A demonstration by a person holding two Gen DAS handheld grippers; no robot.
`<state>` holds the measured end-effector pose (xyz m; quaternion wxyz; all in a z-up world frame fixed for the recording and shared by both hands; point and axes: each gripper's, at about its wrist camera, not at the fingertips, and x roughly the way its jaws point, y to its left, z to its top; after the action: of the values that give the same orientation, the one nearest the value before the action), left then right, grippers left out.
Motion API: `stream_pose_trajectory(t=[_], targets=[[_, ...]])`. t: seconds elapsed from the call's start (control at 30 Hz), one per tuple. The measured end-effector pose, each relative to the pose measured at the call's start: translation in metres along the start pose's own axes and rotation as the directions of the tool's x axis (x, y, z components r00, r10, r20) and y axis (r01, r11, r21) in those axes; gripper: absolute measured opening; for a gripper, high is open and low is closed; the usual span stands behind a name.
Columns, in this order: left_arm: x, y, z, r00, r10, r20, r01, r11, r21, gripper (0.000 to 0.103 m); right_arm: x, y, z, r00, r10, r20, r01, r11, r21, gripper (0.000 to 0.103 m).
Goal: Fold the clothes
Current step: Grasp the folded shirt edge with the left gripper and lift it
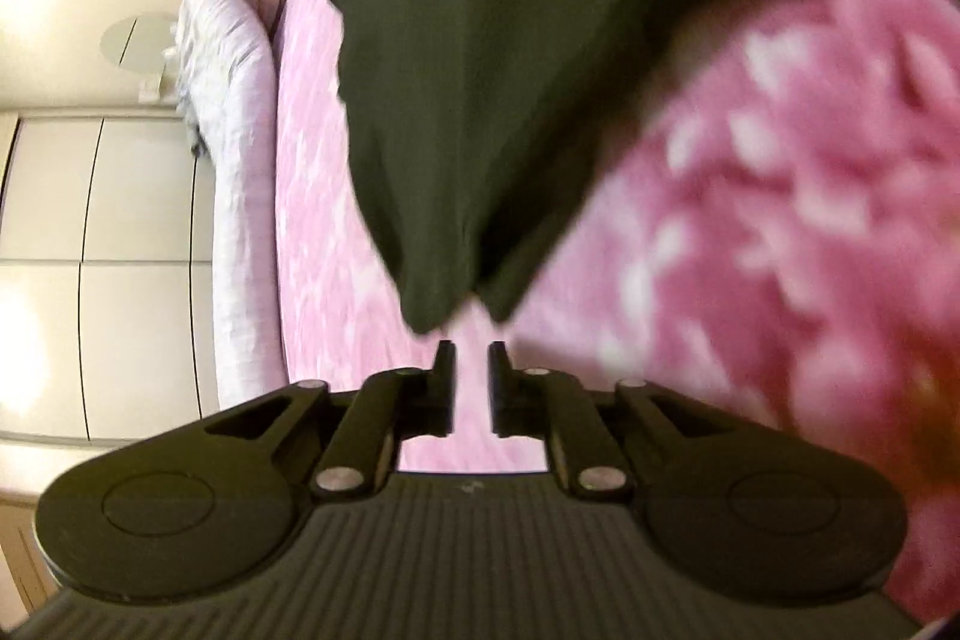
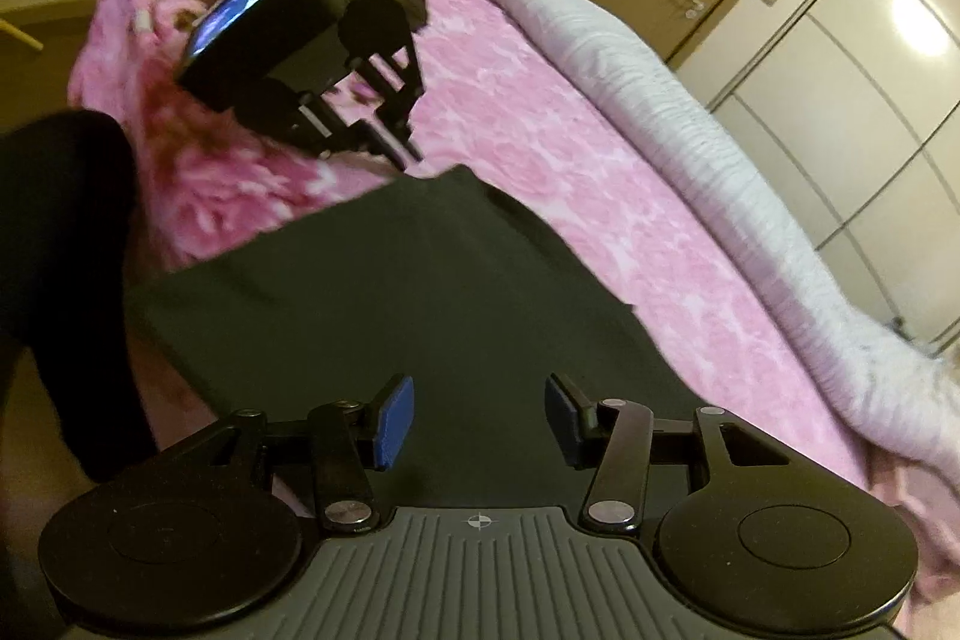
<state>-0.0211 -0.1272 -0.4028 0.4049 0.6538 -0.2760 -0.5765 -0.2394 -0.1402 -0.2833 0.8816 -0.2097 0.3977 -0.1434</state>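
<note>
a dark garment lies spread flat on the pink flowered blanket of the bed, beside a rumpled grey quilt. the left gripper sits just short of the garment's near corner, its jaws slightly apart and empty. the right gripper hovers over the garment's other end, jaws wide apart with blue pads.

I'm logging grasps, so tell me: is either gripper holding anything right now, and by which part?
Nothing is held. The left gripper is open just short of the dark garment's corner; the right gripper hovers open over it.
</note>
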Motion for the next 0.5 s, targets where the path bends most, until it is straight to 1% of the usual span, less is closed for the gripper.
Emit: stream_pose_trajectory(t=[0.03, 0.07, 0.2, 0.27, 0.33, 0.5], targets=[[-0.006, -0.002, -0.004, 1.000, 0.003, 0.009, -0.003, 1.000, -0.003, 0.022, -0.001, 0.003, 0.001, 1.000, 0.021, 0.003, -0.021, 1.000, -0.003, 0.050], [-0.014, -0.005, -0.007, 1.000, 0.006, 0.026, -0.006, 1.000, 0.002, 0.033, -0.001, 0.006, 0.001, 0.999, 0.036, 0.005, -0.035, 0.999, -0.010, 0.050], [-0.029, -0.019, -0.007, 0.995, 0.026, 0.095, -0.032, 0.998, 0.053, 0.033, 0.001, 0.017, -0.001, 0.997, 0.073, -0.001, -0.073, 0.997, -0.028, 0.051], [-0.024, -0.018, 0.000, 0.992, 0.020, 0.121, -0.028, 0.997, 0.067, 0.033, 0.002, 0.017, -0.003, 0.997, 0.075, -0.009, -0.075, 0.997, -0.016, 0.051], [-0.019, -0.013, 0.005, 0.988, 0.001, 0.151, -0.014, 0.997, 0.080, 0.033, 0.001, 0.014, -0.005, 0.998, 0.066, -0.014, -0.066, 0.998, -0.002, 0.051], [-0.010, -0.010, 0.014, 0.972, -0.063, 0.227, 0.026, 0.986, 0.163, 0.033, -0.003, 0.006, -0.010, 0.999, 0.045, -0.027, -0.044, 0.999, 0.032, 0.051]])
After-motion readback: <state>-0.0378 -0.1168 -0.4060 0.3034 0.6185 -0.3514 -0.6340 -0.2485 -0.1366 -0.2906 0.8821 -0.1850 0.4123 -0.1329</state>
